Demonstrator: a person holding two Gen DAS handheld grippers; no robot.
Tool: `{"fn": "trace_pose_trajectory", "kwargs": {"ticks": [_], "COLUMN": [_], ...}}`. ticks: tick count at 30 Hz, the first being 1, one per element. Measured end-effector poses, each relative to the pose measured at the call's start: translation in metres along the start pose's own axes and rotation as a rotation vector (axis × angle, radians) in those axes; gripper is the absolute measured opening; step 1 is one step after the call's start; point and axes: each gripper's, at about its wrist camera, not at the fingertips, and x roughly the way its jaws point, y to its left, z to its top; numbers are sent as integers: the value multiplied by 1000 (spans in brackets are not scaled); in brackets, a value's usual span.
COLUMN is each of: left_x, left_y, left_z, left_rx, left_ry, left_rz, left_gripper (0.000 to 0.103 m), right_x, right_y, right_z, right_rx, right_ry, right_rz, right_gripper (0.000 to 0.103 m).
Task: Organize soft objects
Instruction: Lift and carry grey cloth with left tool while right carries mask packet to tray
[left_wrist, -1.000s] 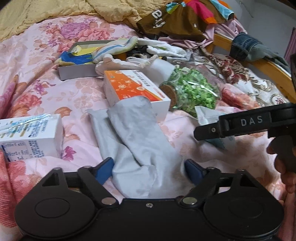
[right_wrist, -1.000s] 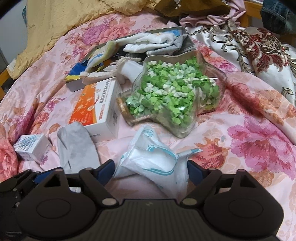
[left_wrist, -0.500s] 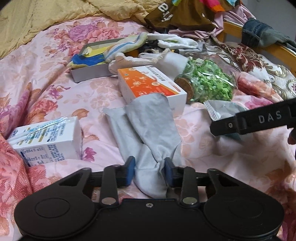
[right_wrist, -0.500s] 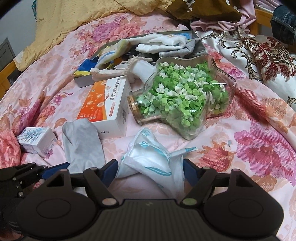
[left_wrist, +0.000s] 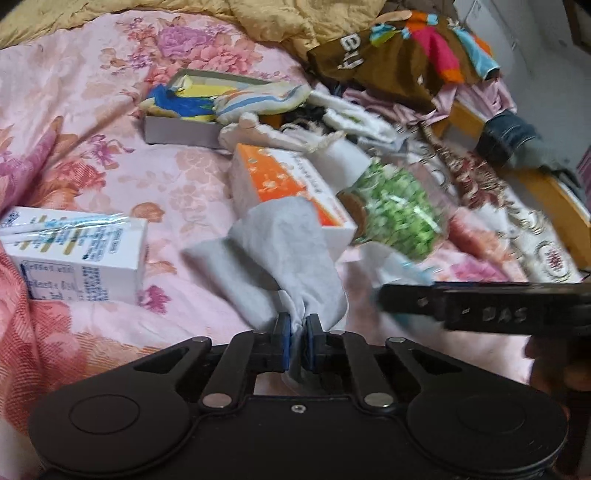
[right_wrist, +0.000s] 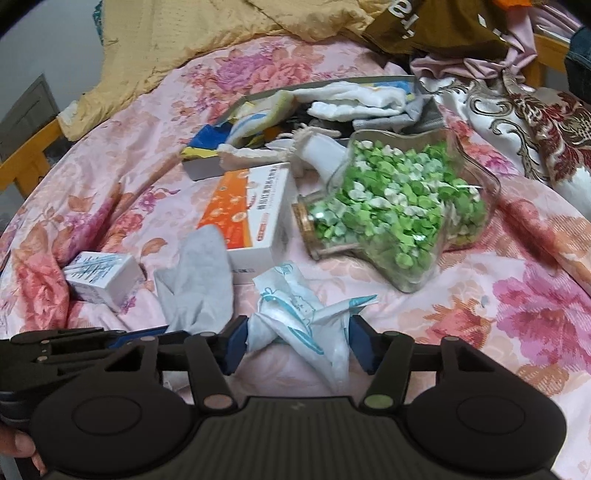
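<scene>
Crumpled white packet (right_wrist: 295, 317) between parted jaws

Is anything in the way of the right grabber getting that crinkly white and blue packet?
No. The right gripper is open with the packet already between its fingers. The grey sock lies off to its left, pinched by the left gripper.

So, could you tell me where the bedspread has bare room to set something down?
One free patch of bedspread lies right of the white packet, in front of the star jar. Another lies left of the orange box, behind the white carton. Around the tray of socks it is crowded.
</scene>
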Motion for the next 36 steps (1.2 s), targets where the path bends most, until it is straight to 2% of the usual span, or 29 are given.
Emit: {"fn": "trace_pose_trajectory", "kwargs": {"ticks": [9,16,20,23,32,36], "left_x": [-12,-27,-31,-32,-32,-23], "left_y": [-9,-13,-15,-17,-21,-25], "left_z": [2,5,10,16,64,90], "left_rx": [12,21,37,54,52,62], "left_ry": [-62,-162,-185,-204,-293,-336], "left_rz": [-28,-7,-3,28,67,94], "left_gripper": [8,8,8,8,8,8], "right_x": [-8,-16,-24,-30,-37,-27], "right_y": [3,3,5,4,-9,-22], "right_z": [1,3,5,6,29,45], "right_rx": [-10,-10,-13,-6,50,97], "right_ry": [-54,-120,-170,-221,-401,-443], "right_rz": [16,25,42,51,55,54], "right_gripper": [53,52,52,52,52,53]}}
